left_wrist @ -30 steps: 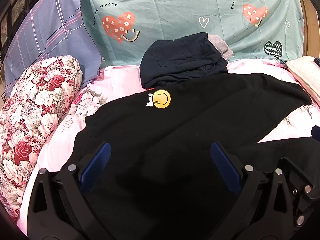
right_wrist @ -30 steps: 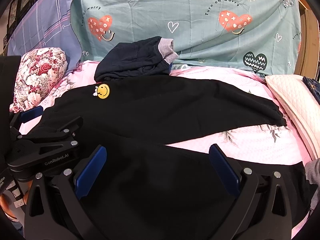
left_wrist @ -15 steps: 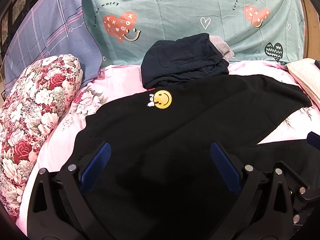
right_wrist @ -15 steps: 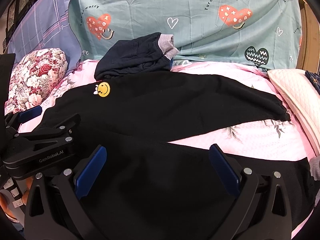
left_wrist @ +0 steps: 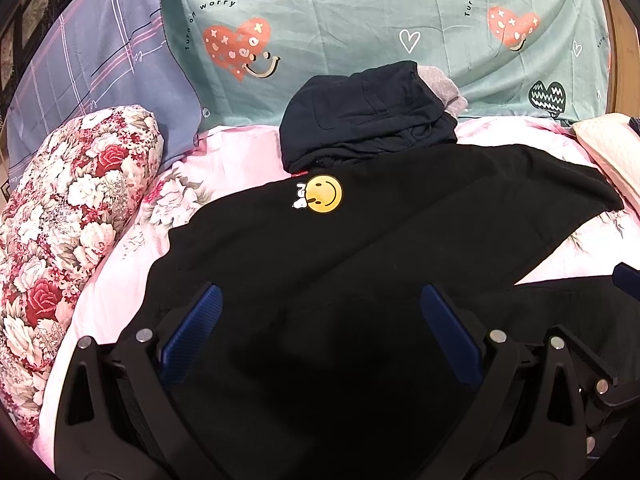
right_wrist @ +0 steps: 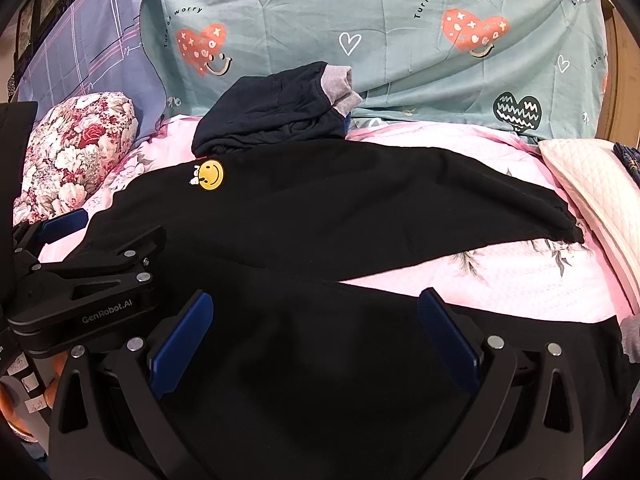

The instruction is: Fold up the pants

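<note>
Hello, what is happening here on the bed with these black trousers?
A person holds two claws over black pants spread on a pink bed sheet, legs apart in a V, not yet folded. The left claw and the right claw are both open above the near part of the pants, gripping nothing. A folded dark garment lies behind, near the smiley patch.

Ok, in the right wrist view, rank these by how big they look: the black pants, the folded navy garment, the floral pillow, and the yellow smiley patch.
1. black pants: largest by far.
2. folded navy garment and floral pillow: they look about alike, so I won't rank them.
3. yellow smiley patch: smallest.
</note>
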A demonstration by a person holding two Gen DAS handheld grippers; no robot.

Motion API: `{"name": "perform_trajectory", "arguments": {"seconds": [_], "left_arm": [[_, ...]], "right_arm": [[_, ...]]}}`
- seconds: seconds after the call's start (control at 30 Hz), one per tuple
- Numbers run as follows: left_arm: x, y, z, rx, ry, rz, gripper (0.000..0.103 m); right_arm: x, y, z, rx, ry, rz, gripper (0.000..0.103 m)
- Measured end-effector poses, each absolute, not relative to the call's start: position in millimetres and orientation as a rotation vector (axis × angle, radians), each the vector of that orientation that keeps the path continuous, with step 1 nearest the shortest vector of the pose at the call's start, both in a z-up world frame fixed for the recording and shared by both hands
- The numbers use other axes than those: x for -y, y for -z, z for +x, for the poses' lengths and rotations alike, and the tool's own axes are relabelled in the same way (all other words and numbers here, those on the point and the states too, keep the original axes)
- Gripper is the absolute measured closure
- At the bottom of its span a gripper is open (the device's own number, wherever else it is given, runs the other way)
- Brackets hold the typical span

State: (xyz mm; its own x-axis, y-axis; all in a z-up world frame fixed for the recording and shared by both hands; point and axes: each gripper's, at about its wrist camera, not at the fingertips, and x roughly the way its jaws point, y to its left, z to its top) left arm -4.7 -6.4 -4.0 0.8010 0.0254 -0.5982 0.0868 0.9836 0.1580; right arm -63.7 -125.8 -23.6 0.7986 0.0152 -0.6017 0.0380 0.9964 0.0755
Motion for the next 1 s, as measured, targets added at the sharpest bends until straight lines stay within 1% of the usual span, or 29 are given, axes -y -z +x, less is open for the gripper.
{"name": "perform_trajectory", "arguments": {"seconds": [0.13, 0.23, 0.27, 0.37, 0.47, 0.63, 0.77, 0.9, 1.0], "left_arm": [[4.4, 1.1, -3.4, -0.667, 0.055, 0.162, 0.002], [-3.0, -8.6, 0.5, -0.752, 0.13, 0.116, 0.002], [-12.1, -16.6, 1.4, -0.794, 0.183, 0.057, 0.002], [-53.5, -34.8, -8.9, -0.828, 0.276, -0.138, 0.002], [-107.7, -37.6, -31.1, -0.862, 0.284, -0.28, 0.002], [-188.6, -10.5, -68.6, -0.946, 0.133, -0.326, 0.002], [-242.8, 35.1, -67.1, -1.068, 0.069, -0.493, 0.002], [-265.0, 67.5, -51.4, -1.125, 0.107, -0.667, 0.003], [-262.6, 66.6, -45.9, -1.107, 0.123, -0.67, 0.003]], "right_arm": [[124.8, 23.4, -63.3, -0.648, 0.006, 0.085, 0.001], [123.1, 21.3, -63.5, -0.651, -0.011, 0.088, 0.001], [122.1, 19.3, -64.4, -0.65, -0.02, 0.086, 0.001], [118.6, 10.6, -68.5, -0.64, -0.04, 0.064, 0.001], [116.9, -0.4, -75.3, -0.624, -0.054, 0.048, 0.001], [116.4, -10.1, -84.8, -0.653, -0.119, 0.041, 0.001], [127.3, -4.3, -96.2, -0.72, -0.171, 0.05, 0.001], [153.4, 4.5, -113.7, -0.756, -0.105, 0.053, 0.001], [180.3, 12.9, -129.2, -0.778, -0.048, 0.081, 0.001]]}}
